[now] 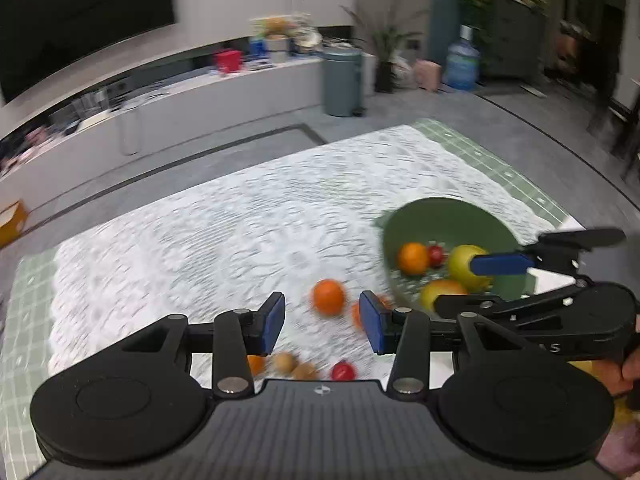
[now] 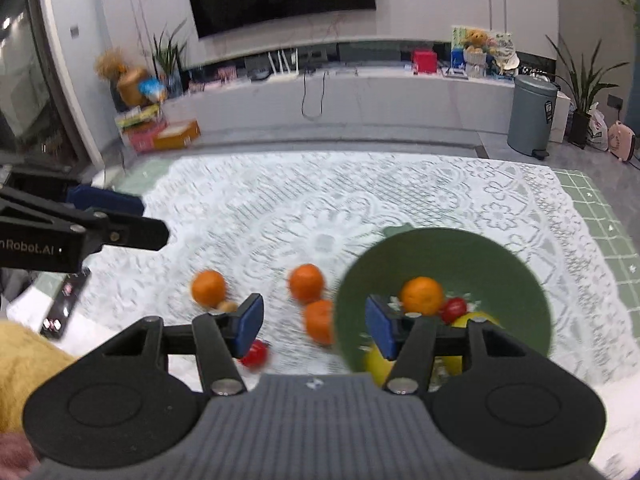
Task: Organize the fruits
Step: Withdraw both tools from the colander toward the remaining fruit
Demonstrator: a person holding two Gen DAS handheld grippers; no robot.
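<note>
A green bowl [image 1: 440, 216] [image 2: 440, 244] stands on the lace cloth and holds an orange [image 2: 423, 295], a small red fruit [image 2: 454, 310] and yellow fruits [image 1: 466, 264]. Loose on the cloth left of the bowl lie three oranges [image 2: 208, 288] [image 2: 307, 283] [image 2: 320, 320], a red fruit [image 2: 255, 354] and small brown fruits [image 1: 285, 361]. My left gripper [image 1: 322, 322] hovers open above an orange [image 1: 329, 297], its pads pressing on nothing. My right gripper [image 2: 314, 326] [image 1: 480, 284] hangs open at the bowl's near left rim, empty.
A dark phone-like slab [image 2: 66, 304] lies near the table's left edge. Green checked cloth [image 2: 592, 208] borders the lace. Beyond the table are a grey bin [image 2: 532, 116], a low TV console [image 2: 360, 88] and a water bottle [image 1: 462, 62]. A yellow sleeve [image 2: 24, 368] shows at lower left.
</note>
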